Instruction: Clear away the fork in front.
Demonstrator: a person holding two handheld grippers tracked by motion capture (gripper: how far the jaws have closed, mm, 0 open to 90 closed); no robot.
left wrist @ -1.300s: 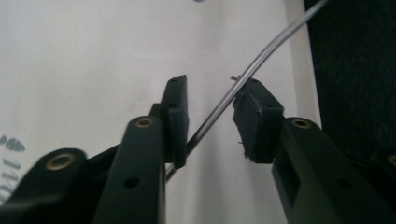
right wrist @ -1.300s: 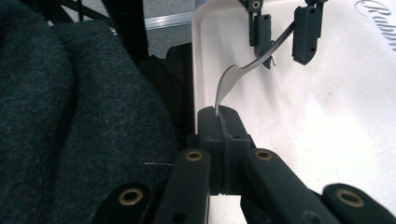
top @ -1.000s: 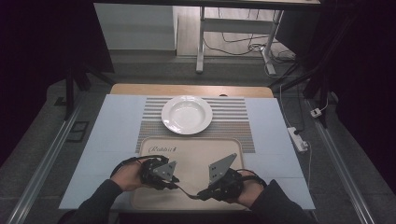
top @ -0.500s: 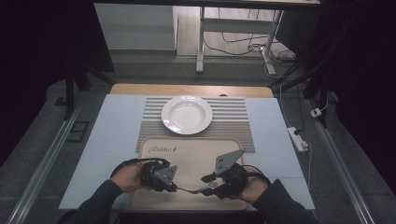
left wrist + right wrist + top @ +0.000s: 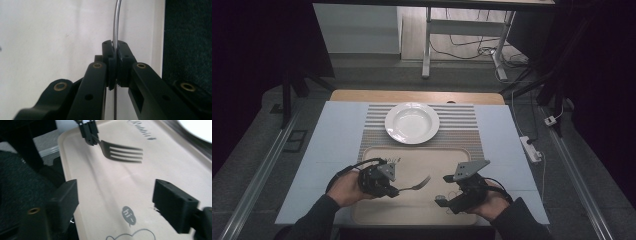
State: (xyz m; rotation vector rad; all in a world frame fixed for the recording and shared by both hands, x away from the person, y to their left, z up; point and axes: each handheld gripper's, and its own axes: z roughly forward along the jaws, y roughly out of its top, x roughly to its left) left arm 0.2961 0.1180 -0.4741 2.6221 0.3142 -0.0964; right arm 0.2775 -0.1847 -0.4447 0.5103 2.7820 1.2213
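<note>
fork (image 5: 414, 185) in left gripper (image 5: 393, 191) jaws, over tray (image 5: 432, 165)

White plate (image 5: 412, 122) on striped mat (image 5: 462, 127), beige tray (image 5: 422, 212) w/ "hi~" print, power strip (image 5: 530, 148) on floor

High view looks down; both gripper views, close, share the tray (image 5: 412, 210).

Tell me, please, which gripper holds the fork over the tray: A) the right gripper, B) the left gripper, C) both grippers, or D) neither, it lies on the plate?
B: the left gripper is clamped on the handle of the fork, while the right gripper stands open and apart from it above the tray.
</note>
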